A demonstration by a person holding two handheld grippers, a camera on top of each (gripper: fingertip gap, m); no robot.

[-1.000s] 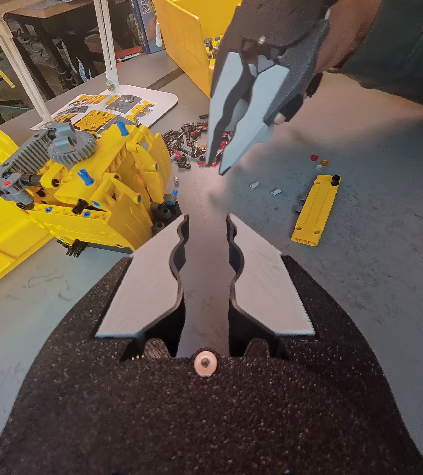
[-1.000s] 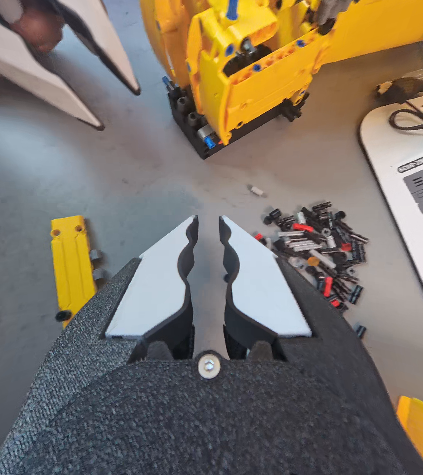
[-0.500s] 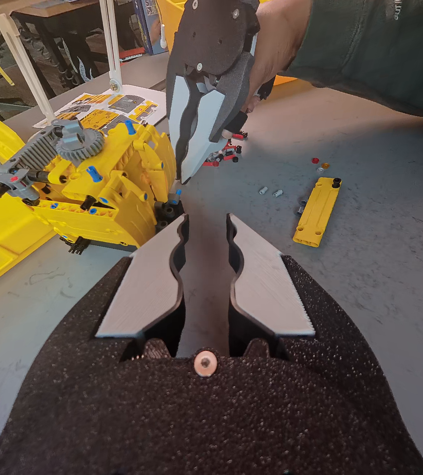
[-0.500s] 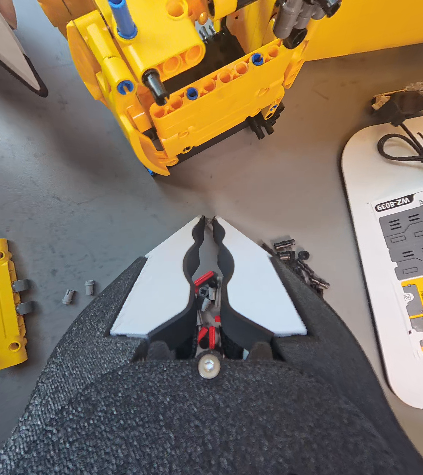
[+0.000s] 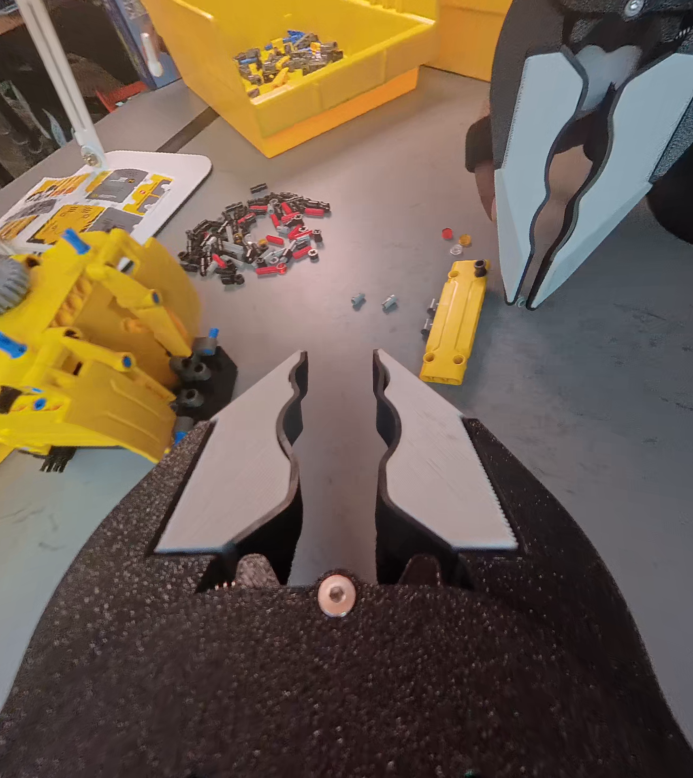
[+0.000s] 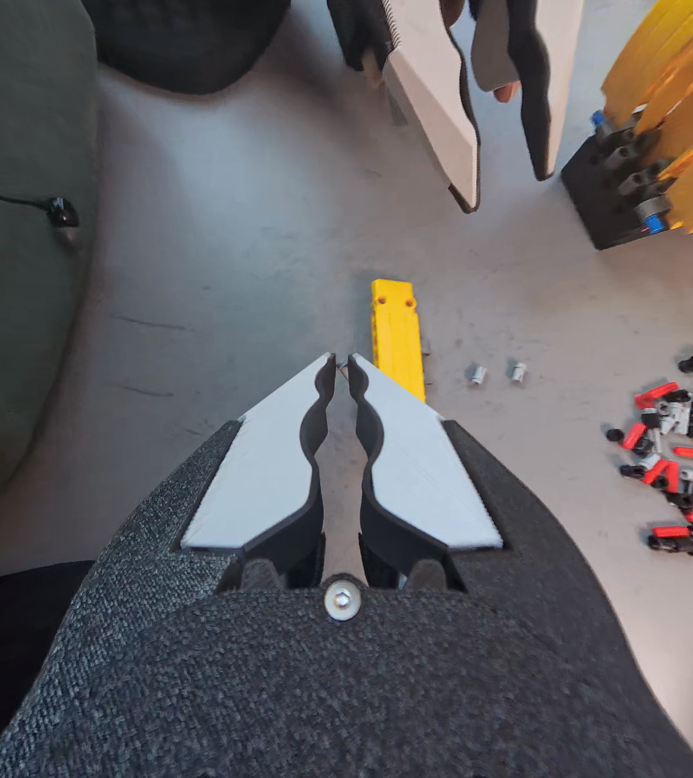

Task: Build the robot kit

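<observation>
Right tool [image 6: 341, 361] nearly closed, tips pinching a tiny grey pin [image 6: 340, 364] above the grey bench [image 6: 210, 269], just beside the yellow flat panel [image 6: 397, 337]; two loose grey pins [image 6: 477, 374] lie nearby. Left tool [image 5: 339, 358] wide apart w/ nothing between its fingers, hovering next to the yellow brick model [image 5: 83, 345]; pile of black/red small parts [image 5: 260, 240] and yellow bin [image 5: 315, 84] farther off.

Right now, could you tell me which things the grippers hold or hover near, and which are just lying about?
In hand or close: right gripper, shut on a grey pin; yellow panel beside its tips; left gripper, open, beside the yellow model.
Lying about: pin pile, two loose grey pins, three round studs, sticker sheet, yellow bin.
</observation>
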